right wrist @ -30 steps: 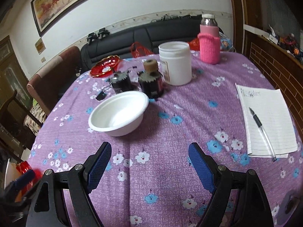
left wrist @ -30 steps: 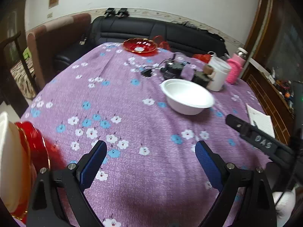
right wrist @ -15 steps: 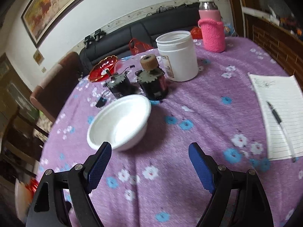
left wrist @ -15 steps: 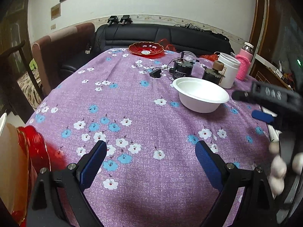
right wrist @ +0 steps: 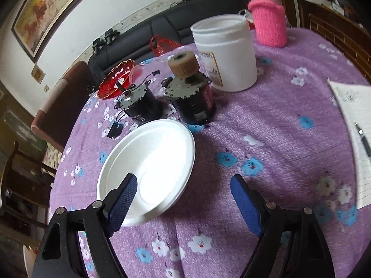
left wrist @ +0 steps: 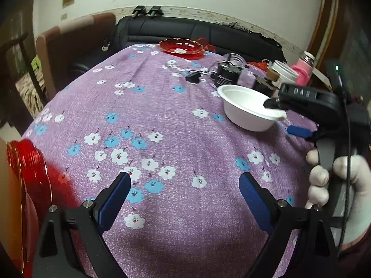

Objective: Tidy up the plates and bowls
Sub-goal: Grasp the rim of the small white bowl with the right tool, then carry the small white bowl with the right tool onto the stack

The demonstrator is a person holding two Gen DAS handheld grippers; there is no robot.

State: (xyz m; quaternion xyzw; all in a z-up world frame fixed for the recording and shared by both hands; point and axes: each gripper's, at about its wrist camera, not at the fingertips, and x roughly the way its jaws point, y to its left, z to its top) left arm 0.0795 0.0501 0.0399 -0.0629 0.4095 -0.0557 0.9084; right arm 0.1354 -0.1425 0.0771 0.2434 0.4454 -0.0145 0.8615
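Purple flowered tablecloth (right wrist: pixel 266 120) | right gripper (right wrist: pixel 183 199) jaws apart, just closing slightly, straddling white foam bowl's (right wrist: pixel 153 162) 5 o'clock rim | left gripper (left wrist: pixel 184 197) apart, empty | red glass plates (left wrist: pixel 27 185) at 9 o'clock cut off.

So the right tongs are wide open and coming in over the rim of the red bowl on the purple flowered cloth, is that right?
Not quite: the bowl is white, not red. The right wrist view shows the right tongs open, one finger over the rim of the white bowl on the purple flowered cloth; their jaws have just been closing a little, not yet pressing on it. The red dish sits far behind.
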